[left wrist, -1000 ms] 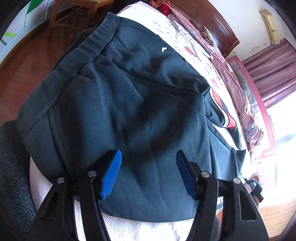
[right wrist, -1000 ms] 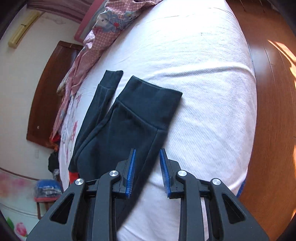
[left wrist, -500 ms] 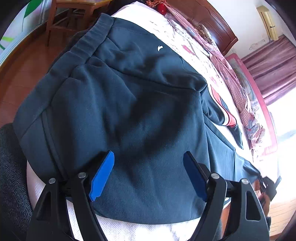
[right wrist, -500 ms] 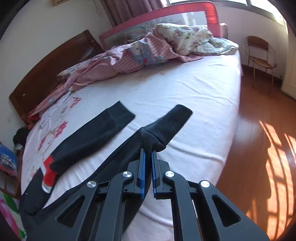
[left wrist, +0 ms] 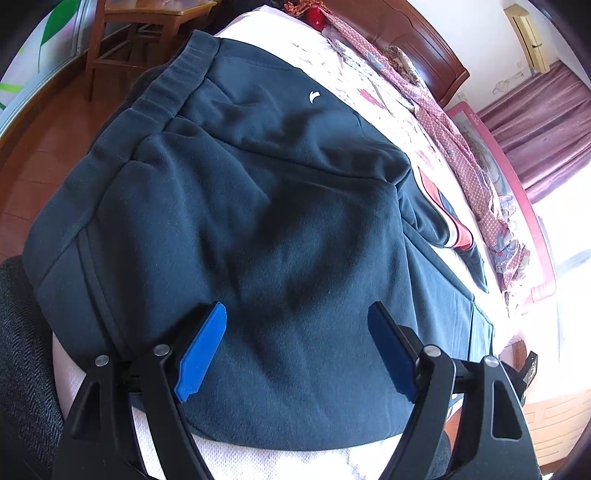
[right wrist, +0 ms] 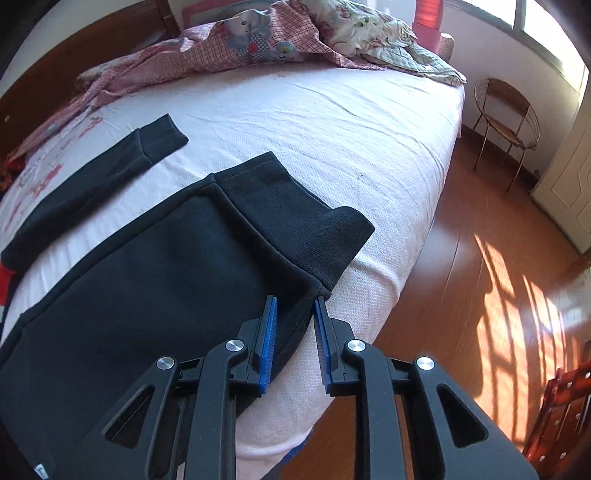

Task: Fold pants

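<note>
Dark navy sweatpants (left wrist: 258,221) lie spread on a white bed (right wrist: 332,122), waistband (left wrist: 166,88) at the far left edge. My left gripper (left wrist: 295,343) hovers open over the seat area, holding nothing. In the right wrist view one pant leg (right wrist: 155,280) with its ribbed cuff (right wrist: 295,221) lies near the bed's edge; the other leg (right wrist: 110,166) lies apart further back. My right gripper (right wrist: 293,332) sits at the near edge of the cuffed leg, jaws partly open with the fabric's edge between them, not clamped.
Pink plaid bedding (right wrist: 229,48) and a floral quilt (right wrist: 388,40) are heaped at the bed's far side. A wooden headboard (left wrist: 417,40) stands behind. A wire chair (right wrist: 506,110) stands on the wooden floor (right wrist: 480,295); a wooden stool (left wrist: 147,22) stands near the waistband.
My right gripper had shut on the cuffed leg and lifted it; now it has opened and the leg lies flat near the bed's edge. My left gripper opened wider, staying over the seat.
</note>
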`<state>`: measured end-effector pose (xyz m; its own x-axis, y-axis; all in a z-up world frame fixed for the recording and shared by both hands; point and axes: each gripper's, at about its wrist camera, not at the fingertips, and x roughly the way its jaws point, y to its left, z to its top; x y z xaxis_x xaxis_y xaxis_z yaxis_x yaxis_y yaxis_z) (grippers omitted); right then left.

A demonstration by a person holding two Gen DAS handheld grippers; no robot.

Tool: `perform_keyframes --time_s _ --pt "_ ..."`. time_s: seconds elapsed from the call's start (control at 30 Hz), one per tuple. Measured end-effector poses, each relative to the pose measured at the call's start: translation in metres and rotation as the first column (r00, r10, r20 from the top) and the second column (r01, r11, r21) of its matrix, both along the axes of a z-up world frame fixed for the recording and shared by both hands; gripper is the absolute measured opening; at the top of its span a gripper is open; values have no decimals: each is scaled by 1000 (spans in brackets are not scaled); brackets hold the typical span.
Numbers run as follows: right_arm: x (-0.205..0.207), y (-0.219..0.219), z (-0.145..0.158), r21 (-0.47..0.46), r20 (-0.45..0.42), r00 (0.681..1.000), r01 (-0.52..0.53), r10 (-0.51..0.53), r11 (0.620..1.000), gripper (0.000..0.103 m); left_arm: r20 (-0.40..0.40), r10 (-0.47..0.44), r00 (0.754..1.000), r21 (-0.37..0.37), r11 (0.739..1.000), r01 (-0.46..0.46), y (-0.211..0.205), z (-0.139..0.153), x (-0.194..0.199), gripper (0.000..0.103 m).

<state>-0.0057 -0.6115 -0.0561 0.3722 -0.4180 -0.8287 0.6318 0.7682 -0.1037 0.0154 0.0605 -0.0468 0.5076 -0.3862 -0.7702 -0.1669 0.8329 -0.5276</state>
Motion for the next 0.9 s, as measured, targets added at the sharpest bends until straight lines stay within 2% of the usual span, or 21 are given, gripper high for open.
perform_keyframes --time_s 0.07,0.1,0.13,0.17,0.2,0.23,0.27,0.3,0.33,0.4,0.47,0.5,0.53,0.57,0.6,0.63,0.67,0.73,0.8,0.83,0.9 --pt "5 3 3 -57 -39 998 51 -53 997 20 3 9 1000 0 1000 -9 0 -1 2 81" --pt "3 5 9 -130 -63 991 112 -121 985 25 1 16 1000 -5 1000 -16 1 -1 3 81" --pt "0 9 16 -187 -78 979 173 -190 967 25 -11 18 1000 -11 1000 -18 2 -1 6 81" --pt "-6 14 24 -208 -64 967 231 -249 951 25 -37 21 999 -26 999 -22 4 0 9 81" --pt "-12 25 34 -165 -10 970 239 -244 957 26 -60 31 998 -39 999 -33 6 3 10 80" --pt "-11 46 43 -84 59 987 156 -151 984 26 -76 48 996 -33 998 -50 8 7 10 80" --pt "-4 73 48 -32 89 996 18 -15 999 27 -74 65 995 -22 997 -67 9 13 7 81" --pt "5 110 51 -11 96 985 -140 140 990 27 -53 63 997 -29 997 -65 9 17 7 82" --pt "13 153 53 5 118 940 -322 319 947 27 -22 47 999 -26 999 -48 6 21 7 83" --pt "26 230 48 19 115 820 -565 560 825 33 29 18 999 14 1000 -19 -2 28 12 84" --pt "46 288 33 30 60 726 -687 685 726 34 53 -2 999 33 999 0 -7 26 21 84" --pt "55 313 21 2 5 685 -728 728 685 34 42 3 999 58 998 -6 -6 23 26 84" --pt "65 330 6 -38 -71 667 -744 741 667 34 21 11 1000 87 996 -13 -4 17 30 84" --pt "77 337 -9 -37 -119 666 -744 736 667 34 -8 31 999 103 994 -30 3 7 34 83" --pt "88 334 -13 -39 -91 686 -726 722 686 34 -23 44 999 73 996 -42 13 -1 35 80" --pt "97 328 -13 -78 -87 709 -705 700 705 49 -11 52 999 28 998 -52 21 -3 34 77" --pt "105 325 -13 -109 -93 740 -673 666 732 71 -2 53 999 13 999 -53 27 -2 33 71" --pt "122 301 -14 23 -28 789 -614 614 789 74 -17 46 999 17 999 -45 33 -4 33 60" --pt "125 311 -14 -40 -69 782 -623 620 781 75 -11 43 999 -15 999 -43 41 -8 31 54" --pt "125 314 -11 -53 -82 782 -622 617 781 75 -17 50 999 -28 998 -50 45 -10 31 47" --pt "117 311 3 7 1 808 -589 589 808 71 -29 52 998 -56 997 -54 50 -9 30 46"
